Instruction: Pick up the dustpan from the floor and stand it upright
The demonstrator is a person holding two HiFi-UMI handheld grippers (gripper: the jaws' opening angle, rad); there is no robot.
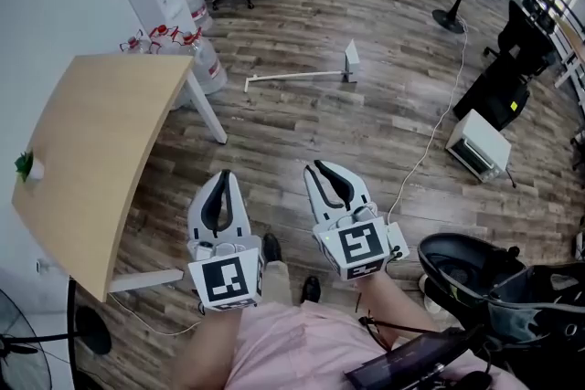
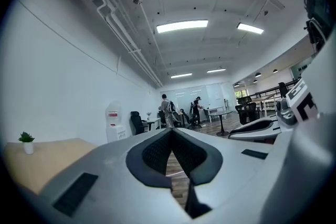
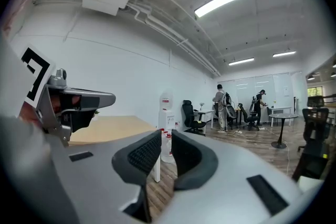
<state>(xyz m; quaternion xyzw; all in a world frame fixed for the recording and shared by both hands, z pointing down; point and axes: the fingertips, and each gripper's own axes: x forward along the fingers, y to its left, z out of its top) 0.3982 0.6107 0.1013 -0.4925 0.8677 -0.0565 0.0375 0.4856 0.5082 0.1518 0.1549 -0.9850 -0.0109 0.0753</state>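
Both are empty: our left tongs [image 1: 222, 174] are pinched tip to tip, and our right tongs [image 1: 317, 167] are parted only a crack. The dustpan [image 1: 351, 59] lies on the floor well ahead of them, handle trailing left. We should probably step close and open wide before taking the handle.

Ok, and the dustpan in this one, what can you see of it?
The dustpan is a long-handled one, white or pale grey, plastic by the look of it. It lies on the wood floor, not yet stood upright: the thin handle runs leftward along the boards, and the small pan at its right end seems tipped on edge. It lies in the open ahead of the person, beyond the table. Only the floor touches it.
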